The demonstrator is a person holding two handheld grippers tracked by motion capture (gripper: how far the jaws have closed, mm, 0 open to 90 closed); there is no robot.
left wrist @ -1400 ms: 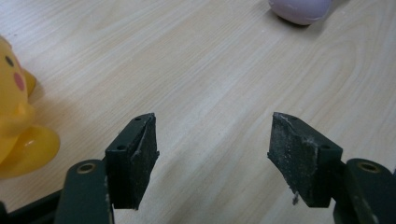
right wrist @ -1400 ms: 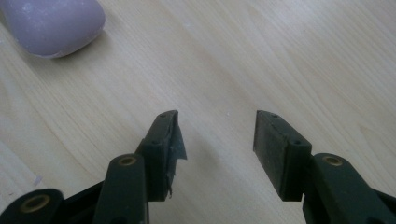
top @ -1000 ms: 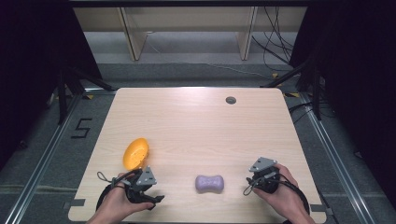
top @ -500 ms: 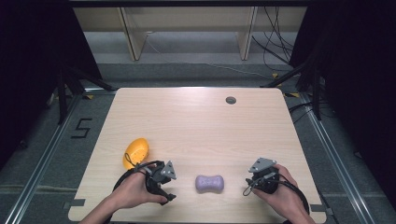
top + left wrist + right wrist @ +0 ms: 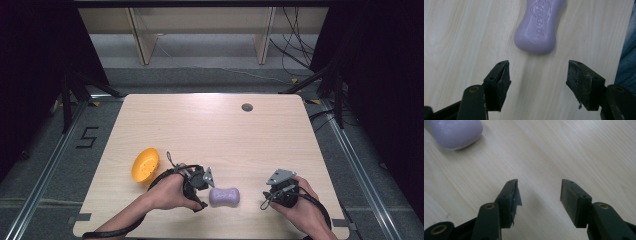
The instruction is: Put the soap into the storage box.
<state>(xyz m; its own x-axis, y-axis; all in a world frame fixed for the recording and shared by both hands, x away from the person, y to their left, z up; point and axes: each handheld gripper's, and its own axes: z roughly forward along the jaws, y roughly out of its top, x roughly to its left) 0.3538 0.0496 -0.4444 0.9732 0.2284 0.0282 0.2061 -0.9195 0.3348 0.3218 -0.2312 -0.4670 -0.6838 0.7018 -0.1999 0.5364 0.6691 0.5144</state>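
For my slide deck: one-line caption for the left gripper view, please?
Open left gripper lined up just short of a purple soap bar lying on the wooden table.

Lilac soap bar (image 5: 224, 196) with embossed lettering; orange bowl (image 5: 145, 164); pale wood-grain bench (image 5: 210, 130); black gripper jaws.

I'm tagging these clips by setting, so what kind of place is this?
Probably a lab recording bay, not a home: a bare wooden table inside a dark curtained frame, loose cables on the floor, and a taped floor number.
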